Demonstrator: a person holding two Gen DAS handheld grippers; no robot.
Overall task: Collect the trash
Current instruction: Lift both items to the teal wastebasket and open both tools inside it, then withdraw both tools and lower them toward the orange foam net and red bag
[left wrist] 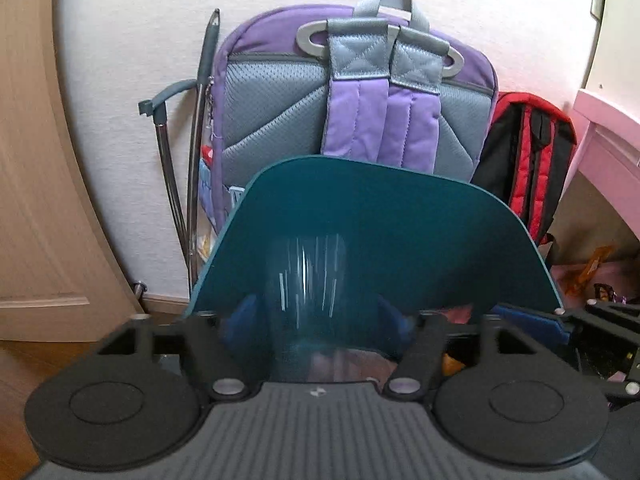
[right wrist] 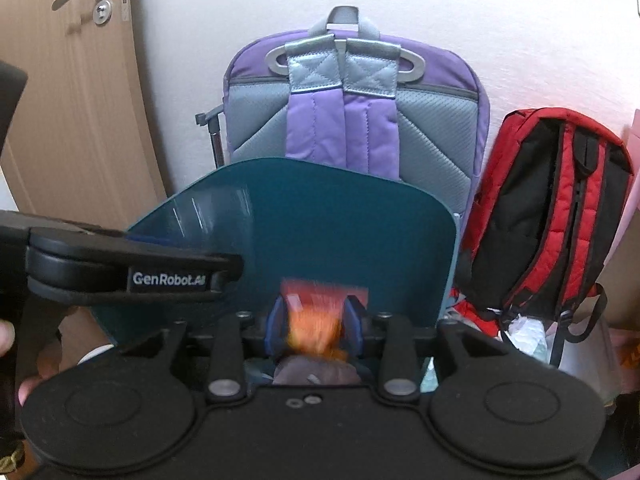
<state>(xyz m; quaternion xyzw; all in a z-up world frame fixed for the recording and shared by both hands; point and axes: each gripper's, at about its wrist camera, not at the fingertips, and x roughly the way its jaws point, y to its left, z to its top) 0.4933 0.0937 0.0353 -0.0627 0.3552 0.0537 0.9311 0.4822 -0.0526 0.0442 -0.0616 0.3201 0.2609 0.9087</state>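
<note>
Orange-red snack wrapper (right wrist: pixel 316 316): pinched between the blue pads of your right tool (right wrist: pixel 316 322), blurred by motion, held just in front of the teal lid (right wrist: pixel 320 232) of the trash bin. Below it, in the gap under the tool, grey-purple crumpled material shows; it looks like what is already in the bin, but you cannot confirm that from here.

Left tool (left wrist: pixel 318 320): its blue pads sit either side of a translucent, streaked object that reads as part of the lid (left wrist: pixel 400 232) or its handle. Judgement: it is closed on the lid and holds it raised, but the pads are blurred and contact is not clear, so log the state as undetermined. In the right wrist view the left tool (right wrist: pixel 132 268) crosses in from the left, in front of the lid's left part.

Surroundings: purple backpack (right wrist: pixel 352 120) upright against the wall directly behind the lid, red-and-black backpack (right wrist: pixel 548 216) just beside it to the right, wooden door (right wrist: pixel 68 100) to the left.

Risks:
- The wrapper is light and crinkly. Release it before it is over the opening and it may flutter out onto the floor.
- If your left grip slips, the lid could drop onto the right tool or the wrapper.
- The two tools are close together; a sideways drift could knock them.
</note>
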